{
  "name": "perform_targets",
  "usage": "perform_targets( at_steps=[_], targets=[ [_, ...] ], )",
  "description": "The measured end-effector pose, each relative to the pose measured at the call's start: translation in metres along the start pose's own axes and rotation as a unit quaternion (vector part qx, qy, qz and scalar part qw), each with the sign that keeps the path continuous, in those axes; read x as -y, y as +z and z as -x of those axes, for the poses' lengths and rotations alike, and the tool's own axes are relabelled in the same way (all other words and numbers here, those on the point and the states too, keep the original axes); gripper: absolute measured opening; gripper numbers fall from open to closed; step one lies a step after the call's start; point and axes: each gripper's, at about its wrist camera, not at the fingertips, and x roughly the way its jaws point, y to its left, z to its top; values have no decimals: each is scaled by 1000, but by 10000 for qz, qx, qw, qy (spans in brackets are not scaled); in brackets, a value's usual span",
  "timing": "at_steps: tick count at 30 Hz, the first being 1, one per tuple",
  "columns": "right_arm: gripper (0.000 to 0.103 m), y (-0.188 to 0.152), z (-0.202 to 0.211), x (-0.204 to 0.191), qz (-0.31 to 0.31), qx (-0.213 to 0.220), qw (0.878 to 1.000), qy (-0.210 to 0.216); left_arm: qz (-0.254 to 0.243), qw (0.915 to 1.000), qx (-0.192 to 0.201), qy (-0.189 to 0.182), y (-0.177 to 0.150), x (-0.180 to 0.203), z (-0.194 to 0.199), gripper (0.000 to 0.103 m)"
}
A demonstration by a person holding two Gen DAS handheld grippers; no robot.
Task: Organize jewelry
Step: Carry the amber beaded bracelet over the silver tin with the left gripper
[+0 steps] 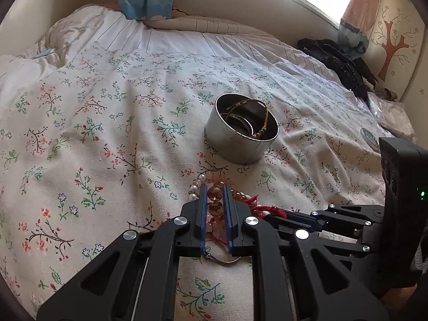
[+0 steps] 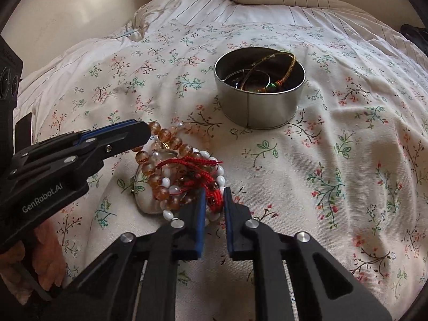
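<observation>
Left wrist: left hand-held gripper [image 1: 215, 187] clamping amber bead bracelet [image 1: 216, 208]

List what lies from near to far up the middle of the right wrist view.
Right gripper shut on the red cord bracelet → pile of amber and white bead bracelets → round metal tin holding bangles → striped white bedding.

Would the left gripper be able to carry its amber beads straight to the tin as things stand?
Probably yes: the left gripper is shut on the amber bead bracelet, and bare bedspread lies before the open tin, though the red cord tangles the pile.
</observation>
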Motion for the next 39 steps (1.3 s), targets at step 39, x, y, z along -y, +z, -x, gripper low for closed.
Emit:
perform_targets(
  at_steps=[39],
  targets=[
    [9, 9, 76, 30, -794, 1554, 9836, 464, -163, 9975, 629, -283, 9, 17, 26, 11]
  ],
)
